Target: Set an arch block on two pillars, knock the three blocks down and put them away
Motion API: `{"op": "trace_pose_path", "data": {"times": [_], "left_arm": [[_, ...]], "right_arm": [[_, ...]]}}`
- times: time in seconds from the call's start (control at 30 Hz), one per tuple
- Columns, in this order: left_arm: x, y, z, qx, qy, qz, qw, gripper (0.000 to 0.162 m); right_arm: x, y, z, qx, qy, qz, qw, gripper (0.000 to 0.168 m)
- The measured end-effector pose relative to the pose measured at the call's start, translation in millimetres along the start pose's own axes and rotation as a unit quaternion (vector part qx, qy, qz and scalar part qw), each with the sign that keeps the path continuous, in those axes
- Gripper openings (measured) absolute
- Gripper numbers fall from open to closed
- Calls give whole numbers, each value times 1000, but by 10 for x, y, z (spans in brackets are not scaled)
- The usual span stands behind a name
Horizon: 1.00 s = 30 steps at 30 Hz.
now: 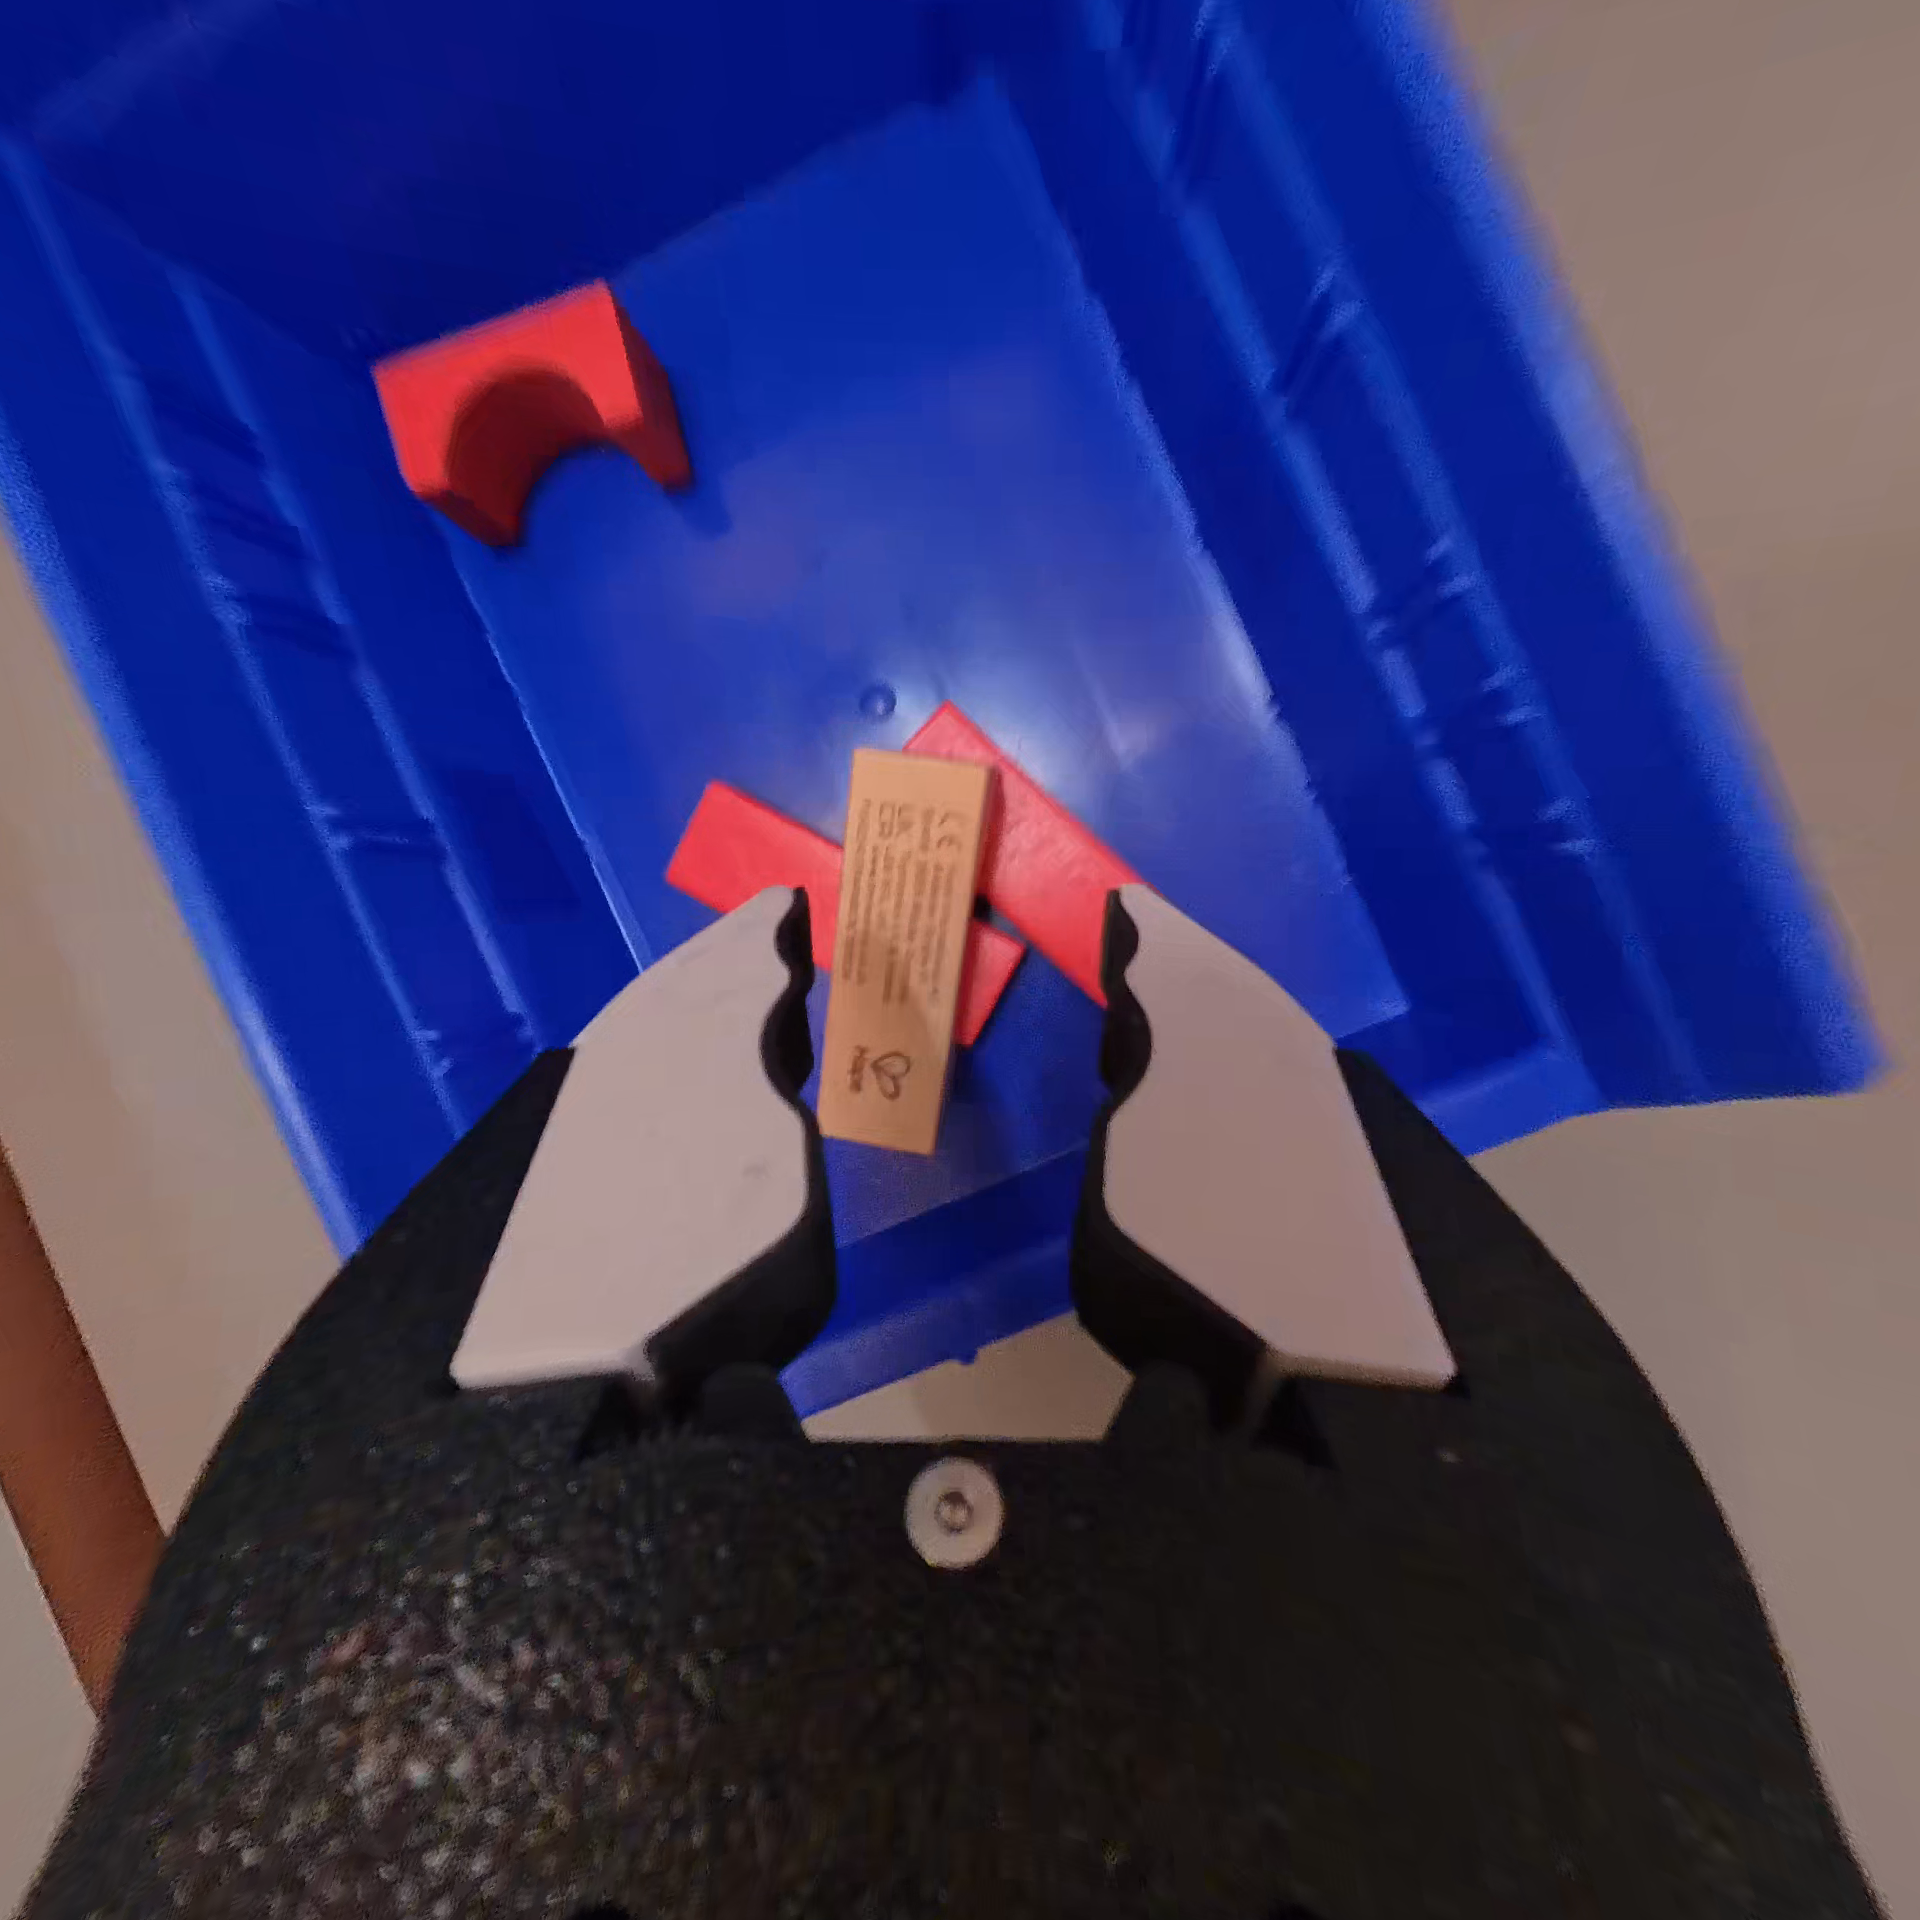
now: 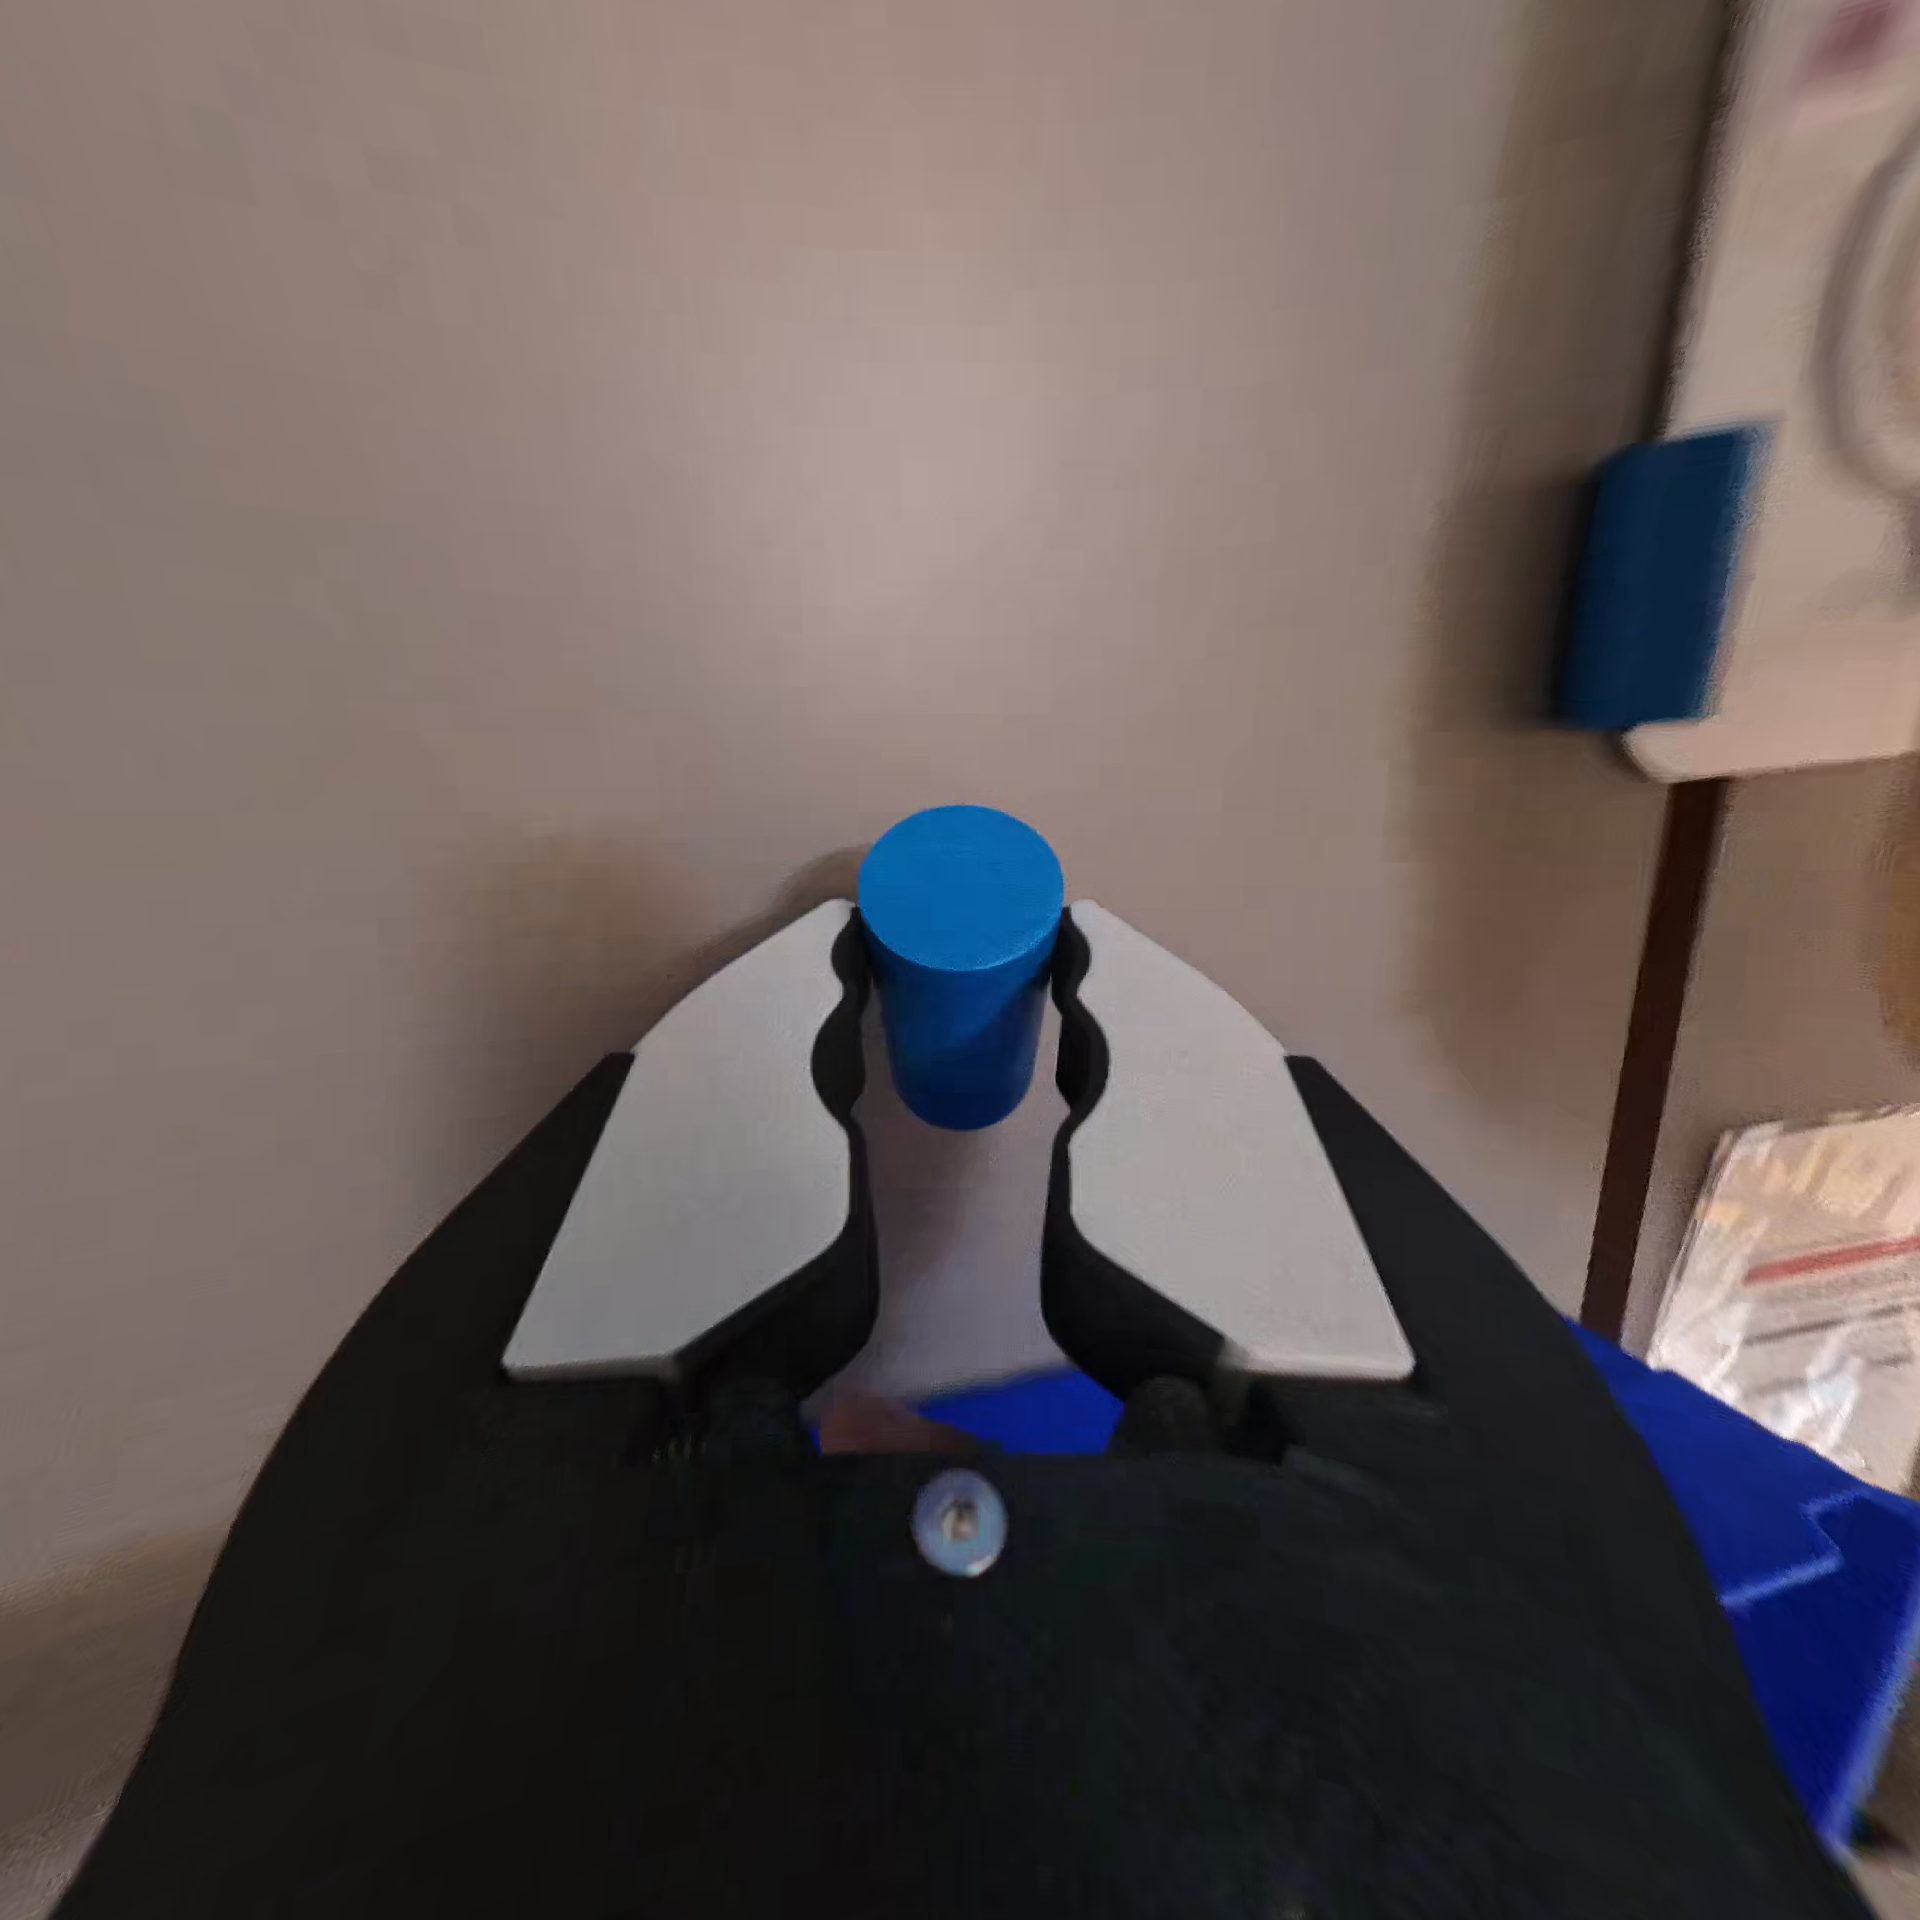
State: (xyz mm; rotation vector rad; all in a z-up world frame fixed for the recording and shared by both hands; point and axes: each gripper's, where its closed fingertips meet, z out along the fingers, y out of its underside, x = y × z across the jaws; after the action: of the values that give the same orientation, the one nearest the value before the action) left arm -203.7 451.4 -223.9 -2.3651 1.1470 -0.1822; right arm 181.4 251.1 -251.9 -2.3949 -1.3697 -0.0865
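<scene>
My left gripper (image 1: 953, 899) is open over a blue plastic bin (image 1: 1351, 416), pointing down into it. A tan wooden plank with print on it (image 1: 904, 956) sits between the fingers with a gap on each side, so it is not gripped. It lies over two crossed red planks (image 1: 748, 847) (image 1: 1039, 831) on the bin floor. A red arch block (image 1: 530, 405) lies farther back in the bin. My right gripper (image 2: 961, 914) is shut on a blue cylinder (image 2: 956, 966), held upright in the air before a beige surface.
A corner of the blue bin (image 2: 1766, 1507) shows at the lower right of the right wrist view. A blue block (image 2: 1652, 582) stands on a white ledge (image 2: 1766, 753) at the right. Below it are a brown post (image 2: 1652, 1039) and a plastic bag (image 2: 1797, 1278). One gripper's finger ends stand about 45 centimeters off the other's. To reach the blue block (image 2: 1652, 582) in a straight line is about 15 centimeters for my right fingers, about 40 centimeters for my left.
</scene>
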Motion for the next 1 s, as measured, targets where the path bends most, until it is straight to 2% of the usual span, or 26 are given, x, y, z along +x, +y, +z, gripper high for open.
{"op": "trace_pose_path", "data": {"times": [0.03,0.13,0.2,0.27,0.33,0.4,0.47,0.5,0.6,0.7,0.73,0.83,0.93,1.0], "left_arm": [[43,-104,-110,30,-6,1,1000,51],[378,-489,-482,141,-4,41,989,49],[849,-726,-666,205,36,82,975,50],[1503,-902,-755,256,114,124,952,51],[2130,-1002,-772,290,206,140,924,56],[2587,-1051,-732,292,302,110,901,61],[2872,-1064,-667,270,385,60,880,67],[2996,-1057,-680,261,434,39,862,71],[3223,-1012,-766,242,544,1,803,71],[3326,-958,-905,238,618,-10,749,58],[3351,-933,-934,239,634,-4,735,54],[3386,-918,-992,249,670,-6,699,55],[3357,-987,-1131,285,708,-40,644,51],[3369,-988,-1192,287,730,-56,617,42]], "right_arm": [[21,-164,-40,57,20,22,998,34],[-6,-539,-158,205,33,109,972,34],[-38,-767,-283,300,44,138,943,34],[-104,-982,-433,373,78,124,916,34],[-255,-1203,-579,440,62,118,888,34],[-421,-1383,-809,524,56,83,846,34],[-491,-1424,-955,560,73,71,822,34],[-536,-1431,-1017,574,77,62,813,34],[-622,-1402,-1171,603,90,46,791,34],[-650,-1374,-1317,638,74,62,764,34],[-669,-1380,-1382,655,57,70,750,34],[-695,-1415,-1531,698,24,97,709,34],[-748,-1477,-1587,719,3,106,687,34],[-762,-1502,-1595,721,11,102,686,34]]}}
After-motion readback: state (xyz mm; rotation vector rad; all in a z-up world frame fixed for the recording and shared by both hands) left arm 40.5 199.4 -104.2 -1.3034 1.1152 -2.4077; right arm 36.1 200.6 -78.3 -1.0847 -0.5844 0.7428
